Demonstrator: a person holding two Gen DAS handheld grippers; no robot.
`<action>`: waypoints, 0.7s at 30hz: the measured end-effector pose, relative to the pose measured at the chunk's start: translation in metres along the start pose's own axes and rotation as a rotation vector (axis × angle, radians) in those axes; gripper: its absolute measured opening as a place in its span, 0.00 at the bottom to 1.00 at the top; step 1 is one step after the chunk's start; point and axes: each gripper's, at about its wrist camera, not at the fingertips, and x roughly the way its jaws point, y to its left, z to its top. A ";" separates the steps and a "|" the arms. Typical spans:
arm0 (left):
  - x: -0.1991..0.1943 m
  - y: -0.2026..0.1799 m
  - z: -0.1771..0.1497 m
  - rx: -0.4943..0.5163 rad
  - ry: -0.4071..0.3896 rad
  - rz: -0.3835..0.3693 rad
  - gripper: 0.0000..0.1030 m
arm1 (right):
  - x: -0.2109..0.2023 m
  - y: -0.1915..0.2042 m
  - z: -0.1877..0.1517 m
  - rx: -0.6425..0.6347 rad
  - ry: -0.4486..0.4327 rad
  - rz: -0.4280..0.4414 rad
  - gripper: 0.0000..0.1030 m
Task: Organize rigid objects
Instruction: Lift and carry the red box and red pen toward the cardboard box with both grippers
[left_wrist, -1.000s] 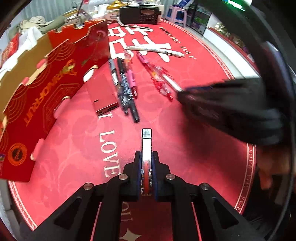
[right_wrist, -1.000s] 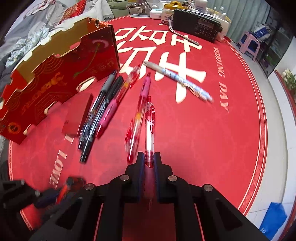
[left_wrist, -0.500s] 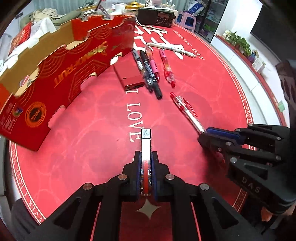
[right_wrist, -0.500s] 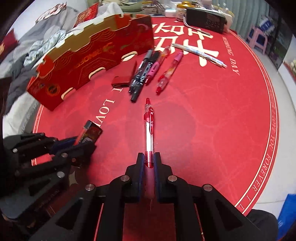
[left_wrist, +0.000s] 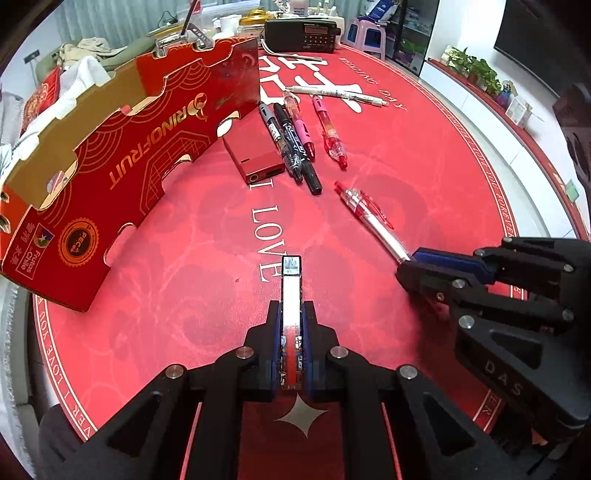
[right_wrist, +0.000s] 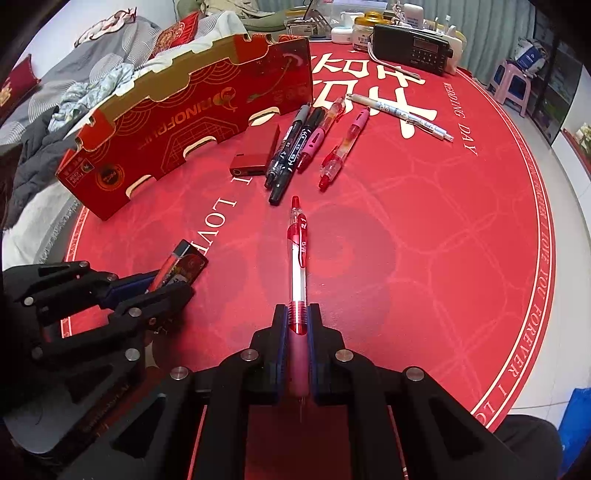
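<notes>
Mat (left_wrist: 424, 192): the round red cloth spreads out under and ahead of both claws; every loose piece lies on it, so it looks to be the sorting ground.
Box (left_wrist: 122, 147): the long red carton stands ahead and to the left of both claws, open side up. My guess is it is where things are meant to go.
Radio (right_wrist: 412, 48): far ahead at the mat's far edge, well apart from the work.
Case (left_wrist: 255, 158): a flat red case ahead of the left claw, just beside the box's wall.
Pens (right_wrist: 295, 147): four lie side by side, touching or nearly so, past the right claw's tip; lined up like that they seem already sorted. A white pen (right_wrist: 402, 114) lies apart, further off.
Right claw (right_wrist: 297, 332): clamped on a red pen (right_wrist: 297, 258) by its grip end, the pen pointing straight ahead toward the row.
Left claw (left_wrist: 291, 332): clamped on a thin card (left_wrist: 291, 291) held edge-up, sticking out forward.
Change: a second ago the right claw was in among the pens; now it has drawn back with the red pen, so the row sits further ahead and the left claw shows at its left.
</notes>
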 end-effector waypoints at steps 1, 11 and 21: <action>-0.001 0.000 -0.001 0.003 -0.004 0.013 0.10 | -0.001 0.001 0.000 -0.001 -0.008 0.002 0.10; -0.005 -0.004 0.002 0.024 -0.015 0.035 0.10 | -0.009 0.007 0.001 -0.012 -0.049 0.018 0.10; 0.000 0.007 0.000 -0.020 0.000 0.031 0.10 | -0.007 0.008 0.000 -0.014 -0.039 0.015 0.10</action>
